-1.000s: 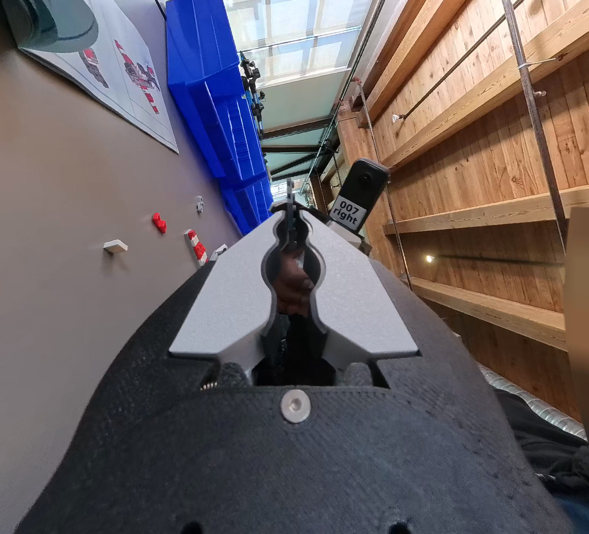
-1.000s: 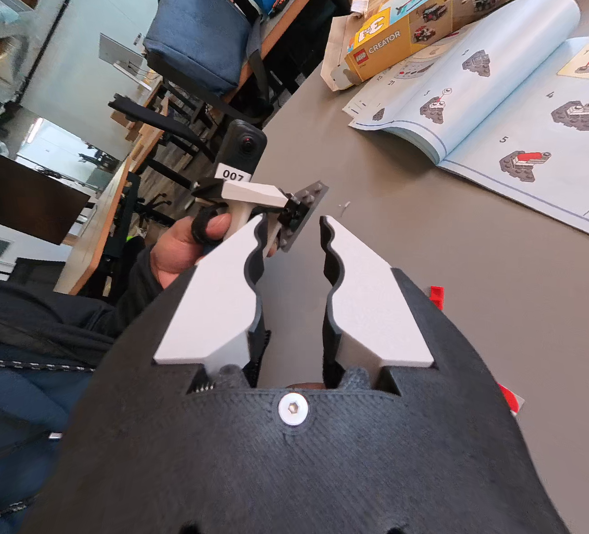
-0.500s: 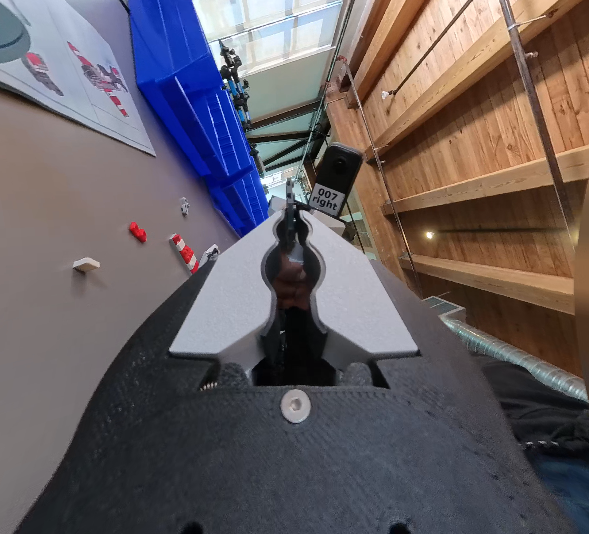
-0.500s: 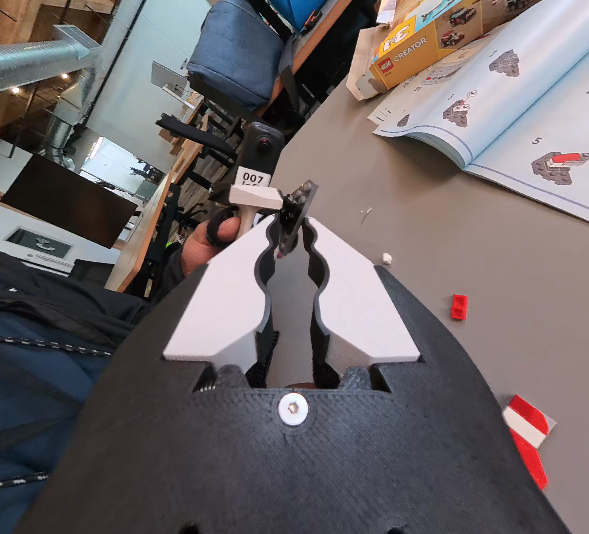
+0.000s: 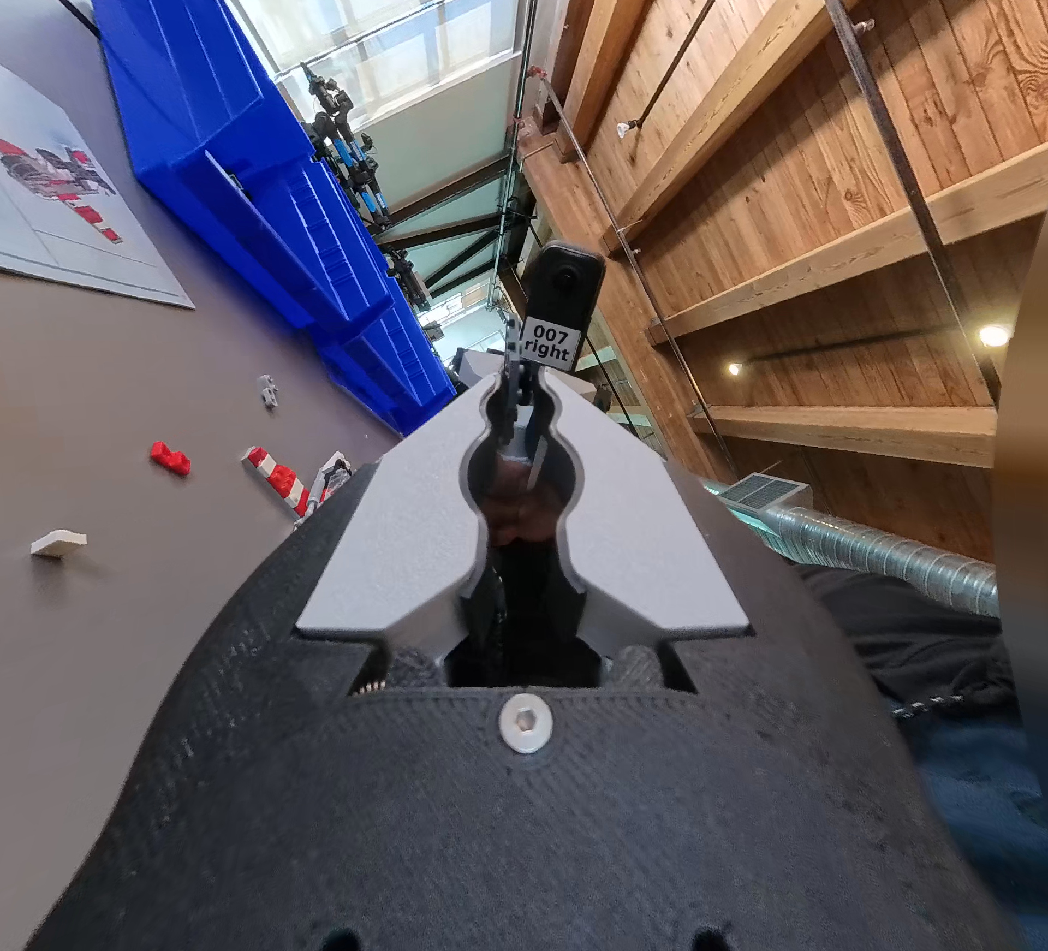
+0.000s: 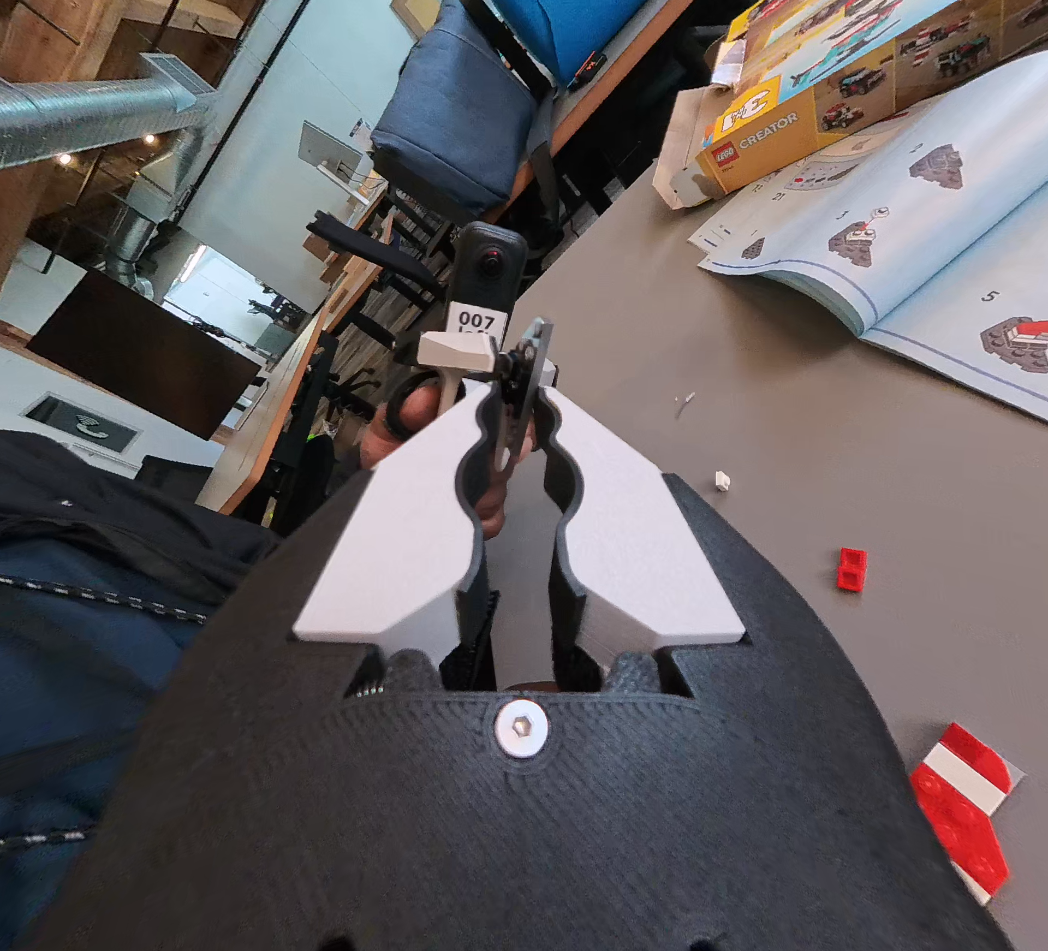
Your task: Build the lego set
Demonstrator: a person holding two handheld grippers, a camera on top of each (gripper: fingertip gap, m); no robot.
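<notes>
Plate: dark grey plate [image 6: 524,385] held in the air above the table, edge-on between both sets of tips, long axis running away from the right gripper.
Left gripper [image 5: 517,393]: narrow, clamped on the plate's edge.
Right gripper [image 6: 519,405]: nearly closed around the same plate; whether it grips yet, I cannot tell.
Nearer: both tongs meet at the plate, nose to nose.
Table [image 6: 737,441]: grey; manual [image 6: 907,254], red brick [image 6: 852,569] and red-white piece [image 6: 961,804] lie well apart from the plate.
Room: wooden ceiling, blue bins [image 5: 238,152].
</notes>
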